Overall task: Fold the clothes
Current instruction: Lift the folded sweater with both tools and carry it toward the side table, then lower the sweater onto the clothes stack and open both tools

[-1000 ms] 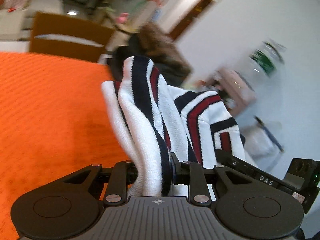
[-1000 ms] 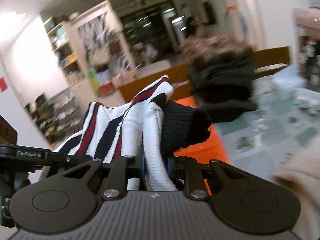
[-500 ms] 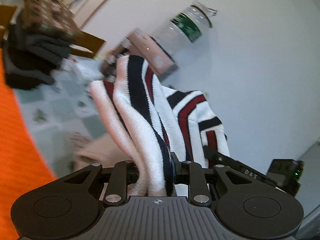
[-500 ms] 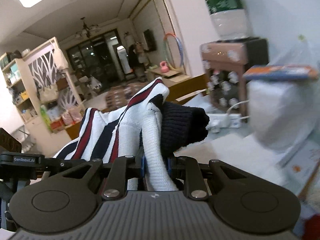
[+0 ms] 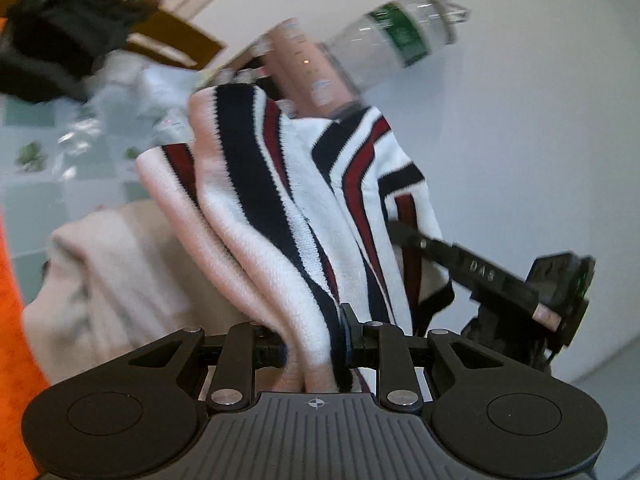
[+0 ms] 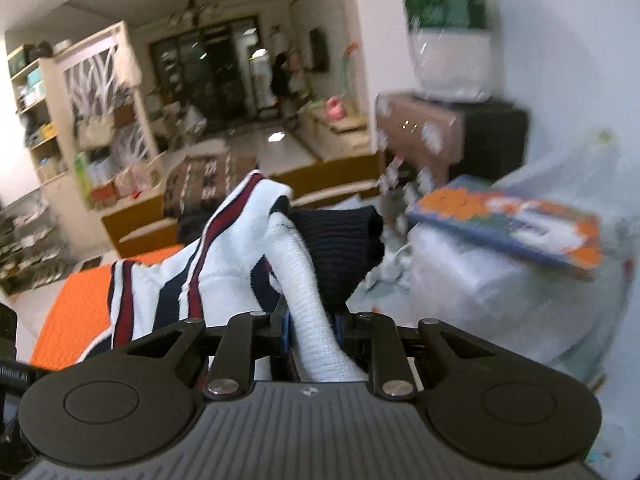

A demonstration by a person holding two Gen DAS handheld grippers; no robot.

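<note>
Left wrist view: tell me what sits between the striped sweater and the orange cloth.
A pale pink garment lies bunched between the striped sweater and the orange cloth, seen in the left wrist view.

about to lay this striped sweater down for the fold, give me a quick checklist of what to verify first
1. Left claw grip: ok, shut on the striped sweater, fabric bunched between its fingers.
2. Right claw grip: ok, shut on the same sweater, white knit pinched beside a dark ribbed edge.
3. Sweater spread flat between the claws: not ok, it hangs in folds.
4. Orange surface within reach: ok, visible behind the sweater in the right wrist view.
5. Landing spot free of other clothes: cannot tell; a pale pink garment lies near the orange edge.
6. Sleeves untangled: cannot tell, hidden in the bunched fabric.
</note>
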